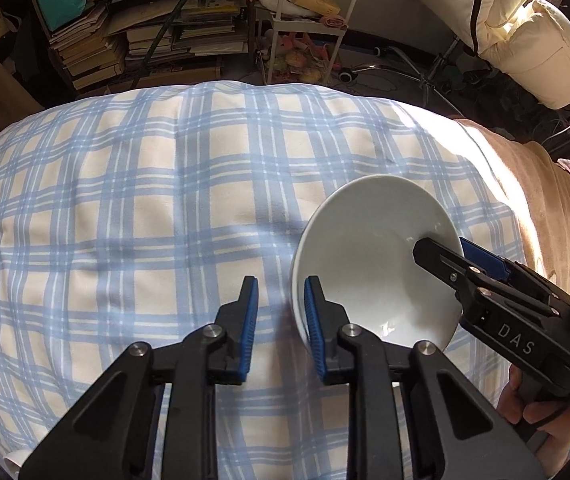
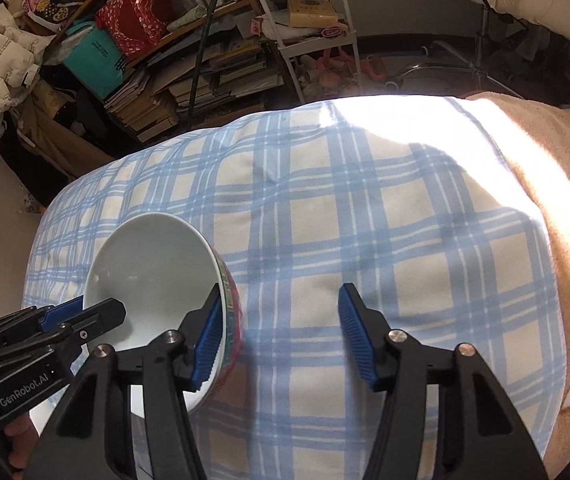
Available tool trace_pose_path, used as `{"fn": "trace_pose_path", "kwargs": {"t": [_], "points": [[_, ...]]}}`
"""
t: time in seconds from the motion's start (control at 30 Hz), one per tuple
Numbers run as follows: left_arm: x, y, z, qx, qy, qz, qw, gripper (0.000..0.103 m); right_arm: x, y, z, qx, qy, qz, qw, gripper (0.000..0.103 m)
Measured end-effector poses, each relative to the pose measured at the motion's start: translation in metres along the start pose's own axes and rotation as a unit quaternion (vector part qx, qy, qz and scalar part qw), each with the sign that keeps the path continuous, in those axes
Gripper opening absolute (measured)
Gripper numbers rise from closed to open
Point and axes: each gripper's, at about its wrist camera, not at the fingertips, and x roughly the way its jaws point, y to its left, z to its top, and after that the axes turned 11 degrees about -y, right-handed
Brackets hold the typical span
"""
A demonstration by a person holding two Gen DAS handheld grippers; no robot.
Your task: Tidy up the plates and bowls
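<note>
A white bowl (image 1: 365,260) with a red and green patterned outside (image 2: 234,312) lies tilted on the blue plaid bed cover (image 1: 145,200). My left gripper (image 1: 281,328) straddles the bowl's near-left rim. Its right pad is inside against the wall, and cloth shows between its left pad and the rim, so it is open. In the right wrist view the left gripper (image 2: 95,306) has one finger inside and one outside. My right gripper (image 2: 283,340) straddles the opposite rim with its jaws wide. Its left pad is inside and its right pad is far from the wall. The right gripper (image 1: 445,246) also shows from the side.
A tan blanket (image 2: 545,152) covers the right part of the bed. Beyond the bed stand a shelf of stacked books (image 1: 145,40), a white wire cart (image 1: 309,20) and a chair base (image 1: 425,72) on the floor. A hand (image 1: 533,412) holds the right gripper.
</note>
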Motion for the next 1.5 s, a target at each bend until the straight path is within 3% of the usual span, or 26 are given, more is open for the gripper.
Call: {"fn": "trace_pose_path", "kwargs": {"t": [0.23, 0.4, 0.57, 0.6, 0.67, 0.93, 1.03, 1.17, 1.5], "points": [[0.006, -0.003, -0.003, -0.002, 0.003, 0.006, 1.0000, 0.015, -0.008, 0.005, 0.001, -0.012, -0.009, -0.005, 1.000, 0.059], [0.004, -0.006, -0.003, 0.003, 0.003, 0.004, 1.0000, 0.009, -0.019, 0.015, 0.004, -0.036, -0.022, -0.031, 0.999, 0.059], [0.002, -0.010, -0.003, 0.004, 0.002, 0.010, 0.9999, 0.009, -0.024, 0.016, 0.004, -0.038, -0.028, -0.019, 0.999, 0.058], [0.002, -0.009, -0.003, 0.003, 0.002, 0.010, 0.9999, 0.009, -0.023, 0.018, 0.004, -0.038, -0.025, -0.009, 0.999, 0.056], [0.003, -0.009, -0.003, 0.003, 0.003, 0.011, 0.9999, 0.009, -0.020, 0.019, 0.001, -0.038, -0.016, 0.010, 0.999, 0.032], [-0.008, -0.012, -0.008, 0.002, -0.005, 0.002, 1.0000, 0.008, 0.003, 0.015, -0.014, 0.000, 0.013, 0.033, 0.999, 0.011], [-0.010, -0.008, -0.013, 0.003, 0.002, -0.002, 1.0000, 0.008, -0.007, 0.022, -0.015, -0.012, -0.002, 0.024, 1.000, 0.010], [-0.021, 0.001, -0.022, -0.008, -0.001, 0.001, 1.0000, 0.008, -0.017, 0.025, -0.018, -0.004, 0.002, 0.048, 0.999, 0.010], [-0.056, 0.036, -0.039, -0.046, -0.004, 0.012, 0.9989, 0.008, -0.035, 0.073, -0.033, -0.061, 0.003, 0.054, 0.997, 0.011]]}}
